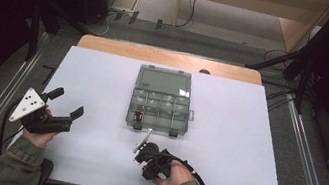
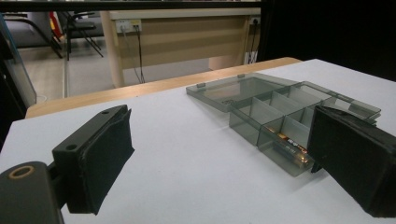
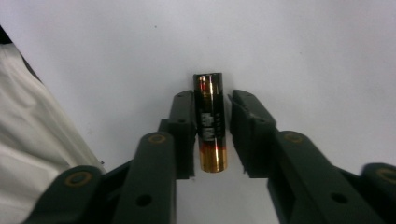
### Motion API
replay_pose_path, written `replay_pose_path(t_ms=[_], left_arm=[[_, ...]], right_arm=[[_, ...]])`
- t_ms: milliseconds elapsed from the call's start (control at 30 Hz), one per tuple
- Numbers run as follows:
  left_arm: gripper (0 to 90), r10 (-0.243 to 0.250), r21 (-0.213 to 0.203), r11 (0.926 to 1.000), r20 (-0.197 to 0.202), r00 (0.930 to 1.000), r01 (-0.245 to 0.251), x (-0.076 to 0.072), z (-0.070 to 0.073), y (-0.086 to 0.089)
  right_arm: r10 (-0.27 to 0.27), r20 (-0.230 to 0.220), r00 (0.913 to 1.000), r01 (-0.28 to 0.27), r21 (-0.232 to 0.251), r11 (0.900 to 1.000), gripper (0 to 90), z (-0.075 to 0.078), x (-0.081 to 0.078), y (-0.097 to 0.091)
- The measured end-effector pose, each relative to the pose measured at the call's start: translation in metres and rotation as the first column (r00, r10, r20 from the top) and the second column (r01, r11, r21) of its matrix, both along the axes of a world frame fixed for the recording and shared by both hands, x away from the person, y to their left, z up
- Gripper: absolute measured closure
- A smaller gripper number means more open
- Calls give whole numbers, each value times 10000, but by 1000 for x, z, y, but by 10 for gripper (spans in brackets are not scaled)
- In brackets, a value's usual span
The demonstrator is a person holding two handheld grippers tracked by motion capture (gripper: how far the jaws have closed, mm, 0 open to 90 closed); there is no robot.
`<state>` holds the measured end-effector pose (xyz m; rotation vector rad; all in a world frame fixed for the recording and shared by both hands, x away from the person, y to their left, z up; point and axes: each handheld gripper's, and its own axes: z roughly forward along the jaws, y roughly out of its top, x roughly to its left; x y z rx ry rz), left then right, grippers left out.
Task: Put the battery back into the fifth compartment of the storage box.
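Right gripper (image 3: pixel 212 135) near the worktop's (image 1: pixel 246 136) front edge, about midway along it. Its fingers (image 3: pixel 183 126) are closed narrow on a black-and-gold battery (image 3: pixel 211 122) lying on the white surface.

Left gripper (image 1: pixel 65 105) by the front-left corner, fingers (image 2: pixel 100 158) wide apart, nothing between them.

Clear compartment box (image 1: pixel 160 103) sits open mid-worktop, a second battery (image 2: pixel 292 148) in a front compartment.

A lab-like workroom: white-topped table (image 1: pixel 246 136) ringed by black stands (image 1: pixel 303 70), floor cables (image 1: pixel 273 98), wall sockets (image 2: pixel 129 25)
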<state>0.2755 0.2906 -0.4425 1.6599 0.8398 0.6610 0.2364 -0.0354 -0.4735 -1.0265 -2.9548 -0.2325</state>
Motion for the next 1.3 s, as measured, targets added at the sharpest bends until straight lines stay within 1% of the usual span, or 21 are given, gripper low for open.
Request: replay_pose_path(t_ms=[33,200,367,400,500,600,700,733,767,833,867,900,933,1000,1033,1067,1100,1133,1167,1267,1300], left_arm=[[71,0,-17,10000,9,10000,0,0,0,0],[70,-17,36,10000,-20,10000,17,1,0,1],[70,51,-21,10000,-15,10000,-51,1,0,1],[71,39,-24,10000,0,10000,-39,1,0,1],[70,25,0,10000,-5,10000,-25,1,0,1],[70,31,22,10000,-28,10000,-31,1,0,1],[70,32,13,10000,-20,10000,-32,1,0,1],[70,36,18,10000,-31,10000,-36,1,0,1],[70,36,18,10000,-31,10000,-36,1,0,1],[70,25,21,10000,-40,10000,-25,1,0,1],[71,25,21,10000,-40,10000,-25,1,0,1],[70,18,0,10000,-45,10000,-18,1,0,1],[71,18,0,10000,-45,10000,-18,1,0,1],[70,-6,-51,10000,-33,10000,6,2,0,1],[71,-6,-51,10000,-33,10000,6,2,0,1],[70,2,-24,10000,-29,10000,-2,2,0,1],[70,2,-24,10000,-29,10000,-2,2,0,1],[70,2,-13,10000,-39,10000,-2,1,0,1],[70,11,-21,10000,-37,10000,-11,1,0,1],[71,1,-29,10000,-38,10000,-2,2,0,2],[70,7,-27,10000,-33,10000,-7,2,0,2]], right_arm=[[-49,-61,10000,49,28,10000,765,0,1,-1],[-39,-137,9999,40,80,10000,769,0,2,-2],[-191,-237,9995,194,105,9998,775,0,3,-2],[-206,-324,9993,210,136,9997,775,0,3,-2],[-296,-292,9991,302,191,9994,775,1,3,-2],[-353,-256,9990,364,455,9983,777,3,5,-4],[-485,-258,9985,499,547,9973,777,6,6,-4],[-530,-212,9984,543,706,9960,777,10,7,-5],[-530,-212,9984,543,706,9960,777,10,7,-5],[-741,-88,9972,746,999,9922,777,15,10,-6],[-741,-88,9972,746,999,9922,777,15,10,-6],[-833,-50,9965,834,1151,9898,777,18,12,-6],[-833,-50,9965,834,1151,9898,777,18,12,-6],[-973,20,9953,961,1369,9859,777,22,18,-5],[-973,20,9953,961,1369,9859,777,22,18,-5],[-1151,12,9934,1135,1562,9812,777,23,23,-4],[-1151,12,9934,1135,1562,9812,777,23,23,-4],[-1285,14,9917,1262,1775,9760,777,24,28,-1],[-1285,14,9917,1262,1775,9760,777,24,28,-1],[-1427,25,9898,1394,1987,9701,777,27,36,2],[-1563,41,9877,1518,2136,9651,777,29,40,3]])
